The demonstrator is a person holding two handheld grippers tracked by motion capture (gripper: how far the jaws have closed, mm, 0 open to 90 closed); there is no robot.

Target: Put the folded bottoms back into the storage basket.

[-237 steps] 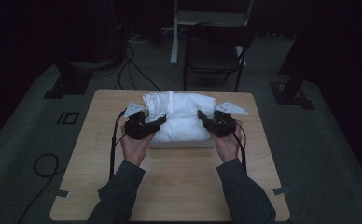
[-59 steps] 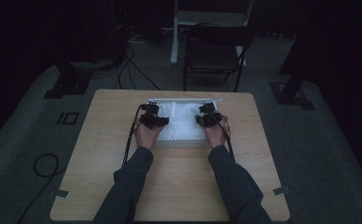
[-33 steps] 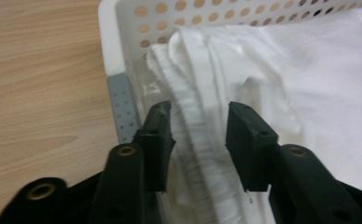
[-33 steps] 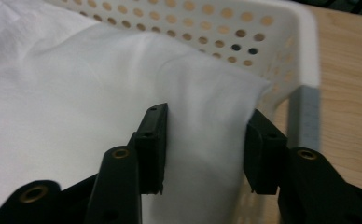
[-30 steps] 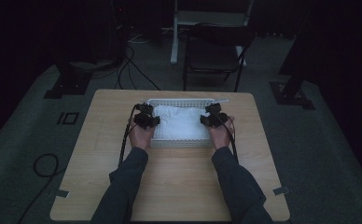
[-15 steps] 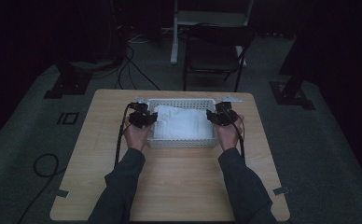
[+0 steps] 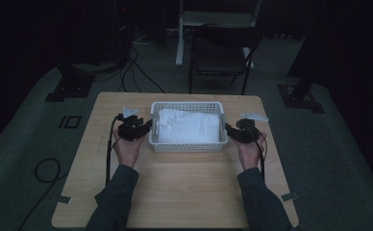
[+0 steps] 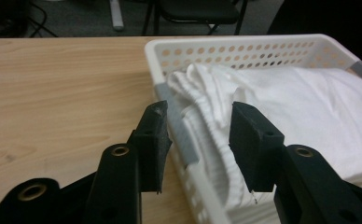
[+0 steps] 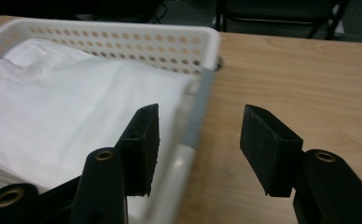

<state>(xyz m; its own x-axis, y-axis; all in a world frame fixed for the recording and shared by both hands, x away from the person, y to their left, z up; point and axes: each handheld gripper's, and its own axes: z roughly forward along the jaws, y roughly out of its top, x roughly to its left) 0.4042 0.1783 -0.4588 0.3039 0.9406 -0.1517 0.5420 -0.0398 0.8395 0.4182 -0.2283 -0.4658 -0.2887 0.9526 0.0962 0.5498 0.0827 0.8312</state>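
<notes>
A white basket [image 7: 187,144] sits a little above the middle of the high view, on the far half of the wooden counter [image 7: 175,187]. Folded white cloth [image 7: 189,126] lies inside it and takes up most of its floor.

The left tool [image 7: 146,127] is at the basket's left end in the high view, held in the left hand [image 7: 127,147], and points right toward the rim. In the left gripper view its two black jaws stand apart astride the basket's side wall [image 8: 184,140]: one jaw is outside over the bare counter [image 8: 53,102], the other is inside over the ribbed edge of the cloth [image 8: 207,116]. The jaws have just been opening; the wall and the cloth edge are between them, but the pads do not press on either, so the tool is released.

The right tool [image 7: 231,131] is at the basket's right end in the high view, held in the right hand [image 7: 249,151], and points left. In the right gripper view its jaws stand wide, one over the cloth [image 9: 67,112] inside the basket, the other over the counter [image 9: 300,79], with the basket's wall [image 9: 198,107] between them and clear of both pads. These jaws too have just been opening, and the tool is released.

Behind the counter, at the top middle of the high view, stands a dark chair [image 7: 220,57].
</notes>
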